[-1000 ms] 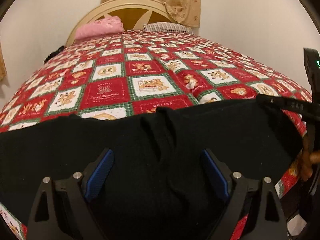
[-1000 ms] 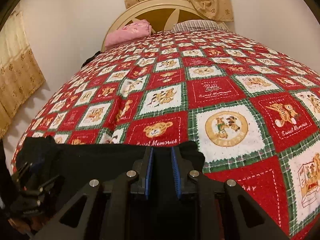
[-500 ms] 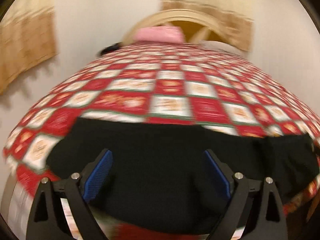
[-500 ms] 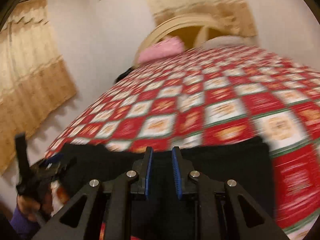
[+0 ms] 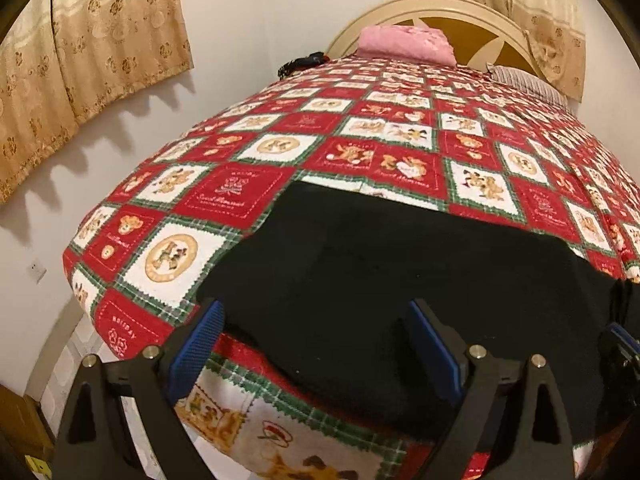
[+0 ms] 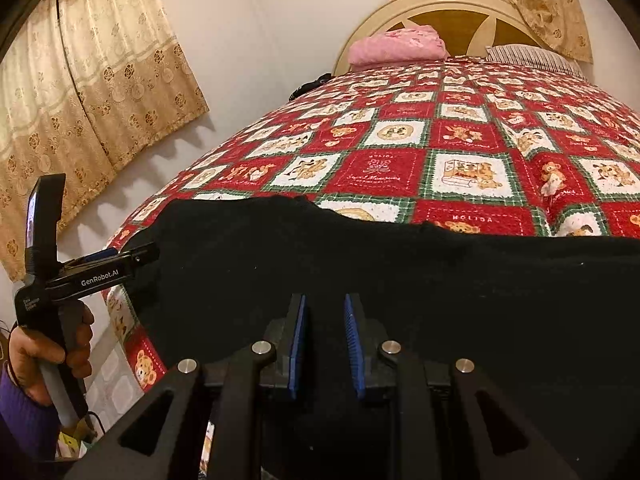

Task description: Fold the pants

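The left hand-held gripper (image 5: 314, 344) has its blue-padded fingers (image 5: 198, 344) spread wide, released, straddling the near left corner of the black pants (image 5: 400, 272) without clasping them. In the right wrist view this same tool appears at the far left edge of the garment, gripped by the person's left hand (image 6: 52, 356). The right hand-held gripper (image 6: 325, 346) has its blue pads (image 6: 298, 344) drawn close with a narrow gap between them, sitting over the near edge of the pants (image 6: 400, 280); black cloth fills that gap, so whether it is actually pinching the fabric cannot be told. The pants lie spread flat across the foot of the bed (image 5: 360, 128), on a red, white and green teddy-bear quilt (image 6: 460, 148), their near edge hanging over the mattress side. At the far end a pink pillow (image 6: 396, 46) rests against the cream headboard (image 6: 452, 4), beside a striped pillow (image 6: 532, 58). Beige patterned curtains (image 6: 88, 100) hang on the left wall.
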